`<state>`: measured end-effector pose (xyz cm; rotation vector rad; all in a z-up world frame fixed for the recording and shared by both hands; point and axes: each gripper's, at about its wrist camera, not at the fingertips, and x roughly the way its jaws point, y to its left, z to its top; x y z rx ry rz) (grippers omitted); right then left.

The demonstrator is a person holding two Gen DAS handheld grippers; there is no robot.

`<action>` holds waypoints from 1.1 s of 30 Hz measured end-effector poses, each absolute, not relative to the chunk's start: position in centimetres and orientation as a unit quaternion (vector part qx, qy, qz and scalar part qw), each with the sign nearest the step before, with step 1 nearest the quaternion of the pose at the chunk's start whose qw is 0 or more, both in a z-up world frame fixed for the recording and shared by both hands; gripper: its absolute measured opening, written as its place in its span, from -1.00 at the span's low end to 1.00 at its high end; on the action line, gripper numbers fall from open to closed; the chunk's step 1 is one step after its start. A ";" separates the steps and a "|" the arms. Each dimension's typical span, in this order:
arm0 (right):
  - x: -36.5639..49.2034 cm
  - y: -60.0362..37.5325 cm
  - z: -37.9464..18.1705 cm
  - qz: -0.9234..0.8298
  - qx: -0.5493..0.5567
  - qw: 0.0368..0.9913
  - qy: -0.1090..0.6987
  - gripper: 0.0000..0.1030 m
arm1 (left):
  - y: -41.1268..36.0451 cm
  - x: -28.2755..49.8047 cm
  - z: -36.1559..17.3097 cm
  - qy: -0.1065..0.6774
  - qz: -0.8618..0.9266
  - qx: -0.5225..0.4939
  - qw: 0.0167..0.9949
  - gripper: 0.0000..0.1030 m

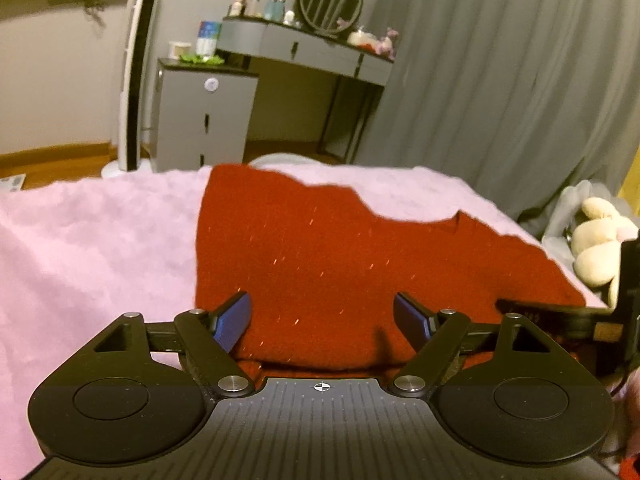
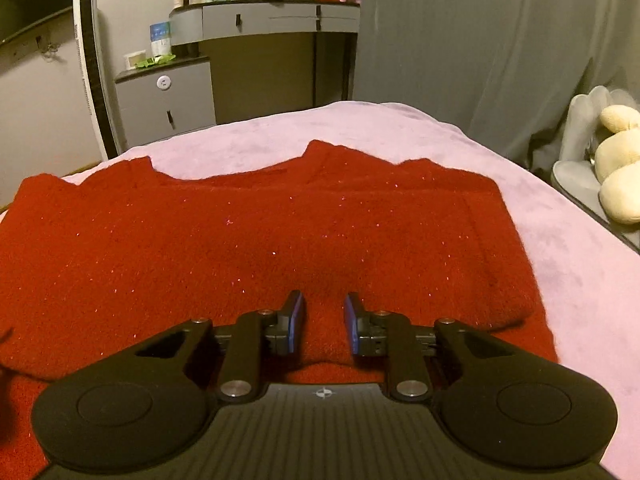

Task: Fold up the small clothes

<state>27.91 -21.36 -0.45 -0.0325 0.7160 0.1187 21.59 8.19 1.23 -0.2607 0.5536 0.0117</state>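
The left gripper (image 1: 322, 316) has its fingers (image 1: 234, 322) spread wide with nothing between the pads, hovering above the near fold of a red knitted garment (image 1: 340, 252). The right gripper (image 2: 322, 324) has its fingers (image 2: 295, 322) set narrowly apart, a strip of red knit showing in the gap; the pads do not appear to press on it, though whether they touch the cloth is hard to tell.

The red knitted garment (image 2: 240, 232) lies directly beneath and ahead of both sets of fingers, spread on a bed covered by a pink fleecy blanket (image 1: 80, 232). It looks soft, thick and limp, light enough to lift from one edge, with a fuzzy surface that should grip well rather than slip. The rounded doubled edge just under the fingers looks like the best place to pinch, at its two outer corners.

Its far edge is jagged and bunched, so sleeves and neckline are hard to make out. The nearest part is hidden behind the gripper bodies. To the right, a cream plush toy (image 2: 618, 176) is cut off.
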 end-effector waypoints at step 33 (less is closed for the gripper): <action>23.5 -23.2 1.3 0.077 0.000 0.932 0.354 -0.20 | 5.3 26.9 0.9 0.377 -0.024 -0.039 0.925 0.83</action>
